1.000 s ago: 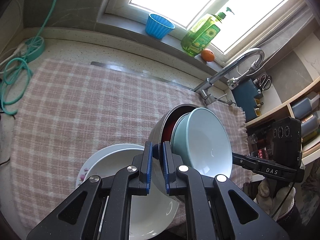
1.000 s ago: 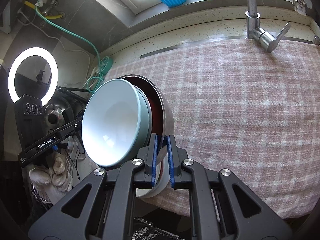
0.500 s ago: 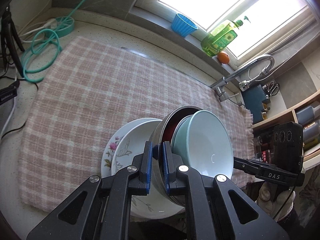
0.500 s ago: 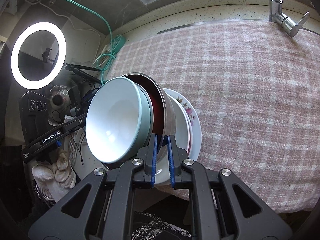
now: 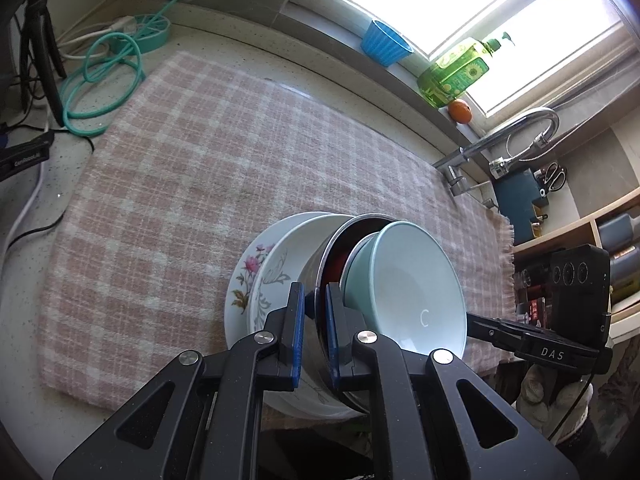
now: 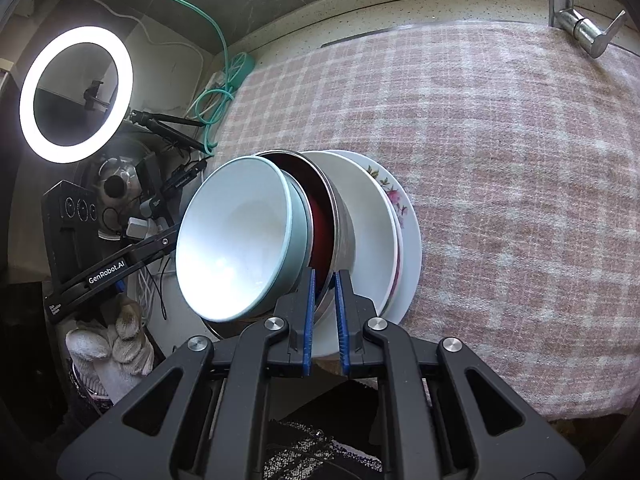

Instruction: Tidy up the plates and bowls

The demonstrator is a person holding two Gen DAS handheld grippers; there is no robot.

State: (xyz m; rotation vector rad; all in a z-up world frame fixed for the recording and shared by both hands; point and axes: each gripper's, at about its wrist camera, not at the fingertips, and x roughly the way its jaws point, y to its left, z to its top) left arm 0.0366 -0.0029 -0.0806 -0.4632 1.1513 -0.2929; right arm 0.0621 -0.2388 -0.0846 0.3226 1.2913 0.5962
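Pink-and-cream checked cloth covers the speckled worktop below a bright window. Near the cloth's front edge sits a stack: a flowered plate under a plain white dish, both glossy and round. Over them a metal bowl with a dark red inside is held tilted on edge, a smooth pale-green bowl nested in it. The left gripper is clamped on the metal bowl's rim, blue pads on either side of the wall. The right gripper pinches the opposite rim the same way. Both point steeply down. A gloved hand holds the left gripper's handle.
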